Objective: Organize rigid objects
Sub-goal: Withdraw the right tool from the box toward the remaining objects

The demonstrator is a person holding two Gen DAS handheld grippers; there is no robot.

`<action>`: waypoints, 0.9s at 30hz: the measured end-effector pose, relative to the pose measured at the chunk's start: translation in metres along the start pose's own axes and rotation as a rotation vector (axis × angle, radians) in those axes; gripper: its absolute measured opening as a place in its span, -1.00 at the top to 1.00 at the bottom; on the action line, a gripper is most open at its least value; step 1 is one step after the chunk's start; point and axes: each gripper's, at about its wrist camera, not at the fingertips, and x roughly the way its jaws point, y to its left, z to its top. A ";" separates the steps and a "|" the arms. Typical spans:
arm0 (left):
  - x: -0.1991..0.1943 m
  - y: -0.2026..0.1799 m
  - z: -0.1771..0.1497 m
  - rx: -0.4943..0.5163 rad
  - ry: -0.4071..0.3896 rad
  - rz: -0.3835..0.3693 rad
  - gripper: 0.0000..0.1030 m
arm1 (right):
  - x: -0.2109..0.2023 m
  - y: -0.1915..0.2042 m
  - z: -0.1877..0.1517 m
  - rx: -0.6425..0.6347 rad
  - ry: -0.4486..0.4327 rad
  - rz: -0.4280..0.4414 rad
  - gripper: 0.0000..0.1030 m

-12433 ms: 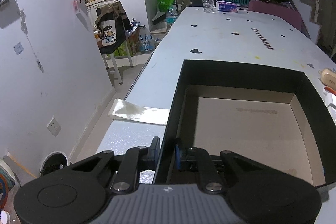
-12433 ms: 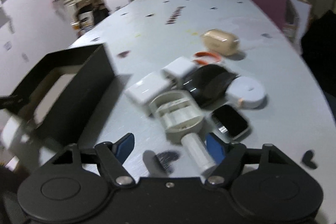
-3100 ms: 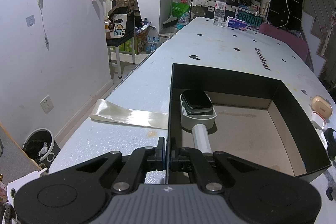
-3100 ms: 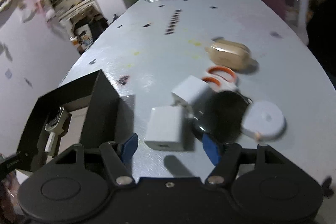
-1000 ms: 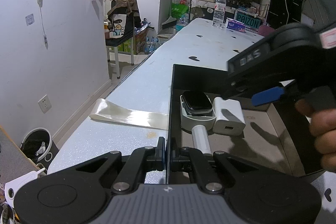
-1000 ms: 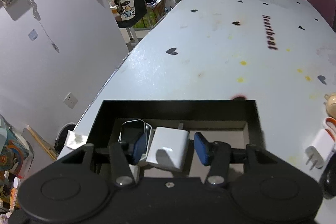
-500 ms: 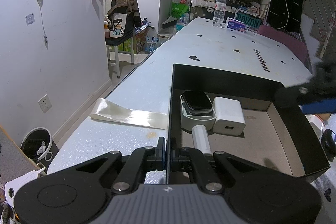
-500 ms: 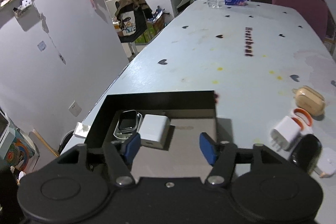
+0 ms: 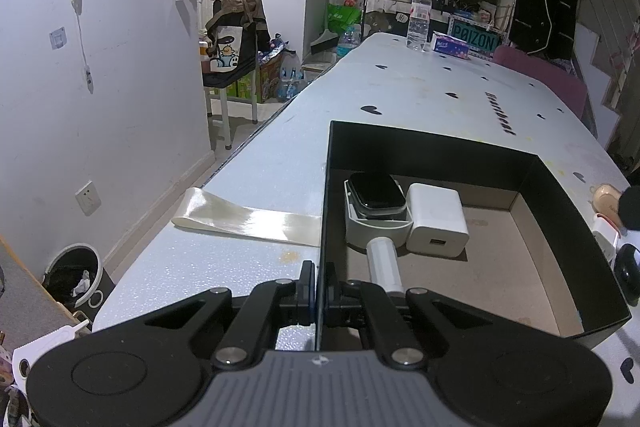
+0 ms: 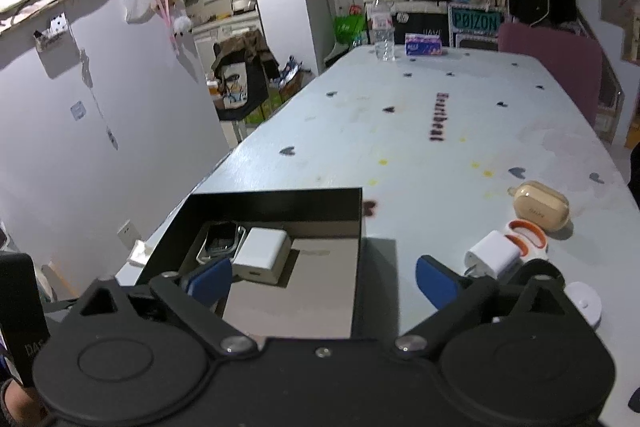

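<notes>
— In the black box point(image 9: 568, 195), what do you have?

— I see a smartwatch point(image 9: 376, 191) lying on its white charging stand point(image 9: 378, 227) against the left wall, and a white power adapter point(image 9: 437, 221) touching the stand's right side. The rest of the brown floor is bare.

— Your grippers?

— My left gripper point(image 9: 318, 285) is clamped on the box's near-left wall. My right gripper point(image 10: 322, 285) has just been opening and its jaws are wide apart with nothing between them, over the box's right wall.

— What does only the right view give?

— On the table point(image 10: 400, 155), it shows a tan earbud case point(image 10: 540, 205) and a white plug point(image 10: 494, 255) with an orange-ringed piece point(image 10: 528, 233) clearly. The left view alone shows a tape strip point(image 9: 244, 217) beside the box. A water bottle point(image 9: 418, 17) stands far off.
</notes>
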 end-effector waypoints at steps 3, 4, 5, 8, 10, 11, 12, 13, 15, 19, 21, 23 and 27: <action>0.001 -0.002 -0.001 0.009 -0.001 0.008 0.95 | -0.003 -0.001 0.000 -0.009 -0.018 0.001 -0.97; 0.001 -0.002 -0.001 0.011 -0.001 0.009 0.95 | -0.004 -0.002 -0.001 -0.010 -0.021 0.006 -0.97; 0.001 -0.002 -0.001 0.013 0.000 0.010 0.95 | -0.004 -0.004 0.000 -0.008 -0.023 0.009 -0.97; 0.000 -0.004 -0.001 0.019 0.000 0.014 0.95 | -0.006 -0.011 0.000 0.011 -0.026 0.003 -0.97; 0.000 -0.004 -0.001 0.019 0.001 0.013 0.95 | -0.008 -0.017 0.000 0.024 -0.036 0.001 -0.97; 0.000 -0.004 -0.001 0.020 0.001 0.014 0.96 | -0.010 -0.022 0.001 0.029 -0.042 0.001 -0.97; 0.000 -0.005 -0.001 0.022 0.001 0.014 0.96 | -0.011 -0.025 0.002 0.035 -0.047 -0.002 -0.97; 0.000 -0.005 -0.001 0.024 0.002 0.014 0.96 | -0.012 -0.030 0.002 0.042 -0.055 -0.011 -0.97; -0.001 -0.005 -0.002 0.029 0.002 0.013 0.97 | -0.013 -0.043 0.004 0.062 -0.067 -0.041 -0.97; -0.001 -0.005 -0.001 0.037 0.006 0.006 0.97 | -0.011 -0.071 0.006 0.131 -0.080 -0.083 -0.95; -0.001 -0.005 0.000 0.039 0.007 0.004 0.97 | -0.009 -0.084 0.006 0.165 -0.082 -0.105 -0.77; 0.000 -0.005 0.000 0.040 0.007 0.005 0.97 | -0.003 -0.097 0.005 0.196 -0.072 -0.115 -0.60; -0.001 -0.005 0.000 0.040 0.007 0.005 0.97 | 0.016 -0.122 0.000 0.272 -0.037 -0.115 -0.40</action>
